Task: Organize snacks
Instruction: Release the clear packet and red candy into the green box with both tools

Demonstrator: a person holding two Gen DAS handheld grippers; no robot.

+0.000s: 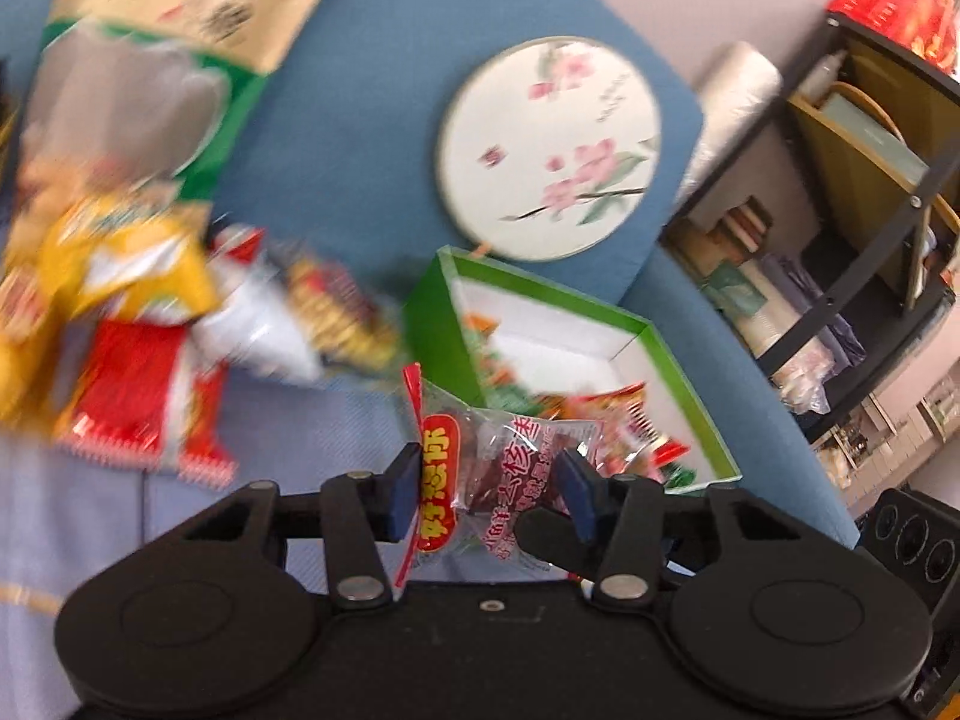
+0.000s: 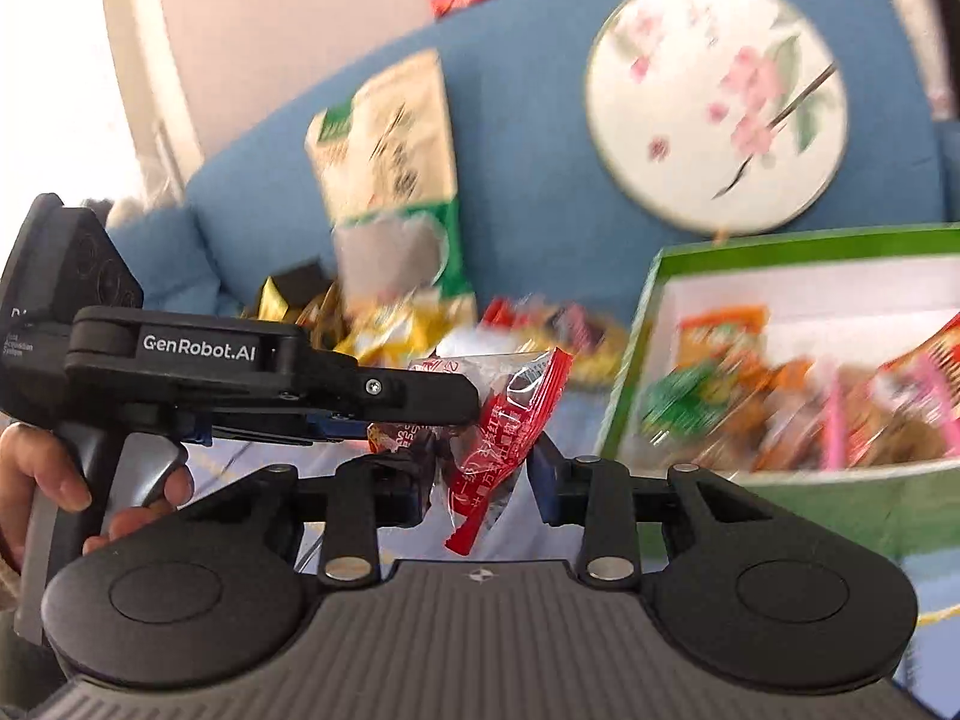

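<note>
A clear snack packet with red ends and dark dates inside point(image 1: 492, 468) hangs between both grippers. My left gripper point(image 1: 489, 495) has its pads against the packet and seems shut on it; in the right wrist view it comes in from the left point(image 2: 456, 402) and pinches the packet point(image 2: 498, 420). My right gripper point(image 2: 480, 489) sits around the packet's lower part, its jaws a little apart from it. A green box with a white inside point(image 1: 654, 330) holds several snack packets; it shows at the right in the right wrist view point(image 2: 636, 360).
A pile of loose snack packets point(image 1: 120, 312) lies on the blue sofa point(image 1: 360, 138), with a large green and beige bag point(image 2: 390, 180) and a round flowered fan point(image 1: 549, 147). A dark shelf with boxes point(image 1: 840, 210) stands at the right.
</note>
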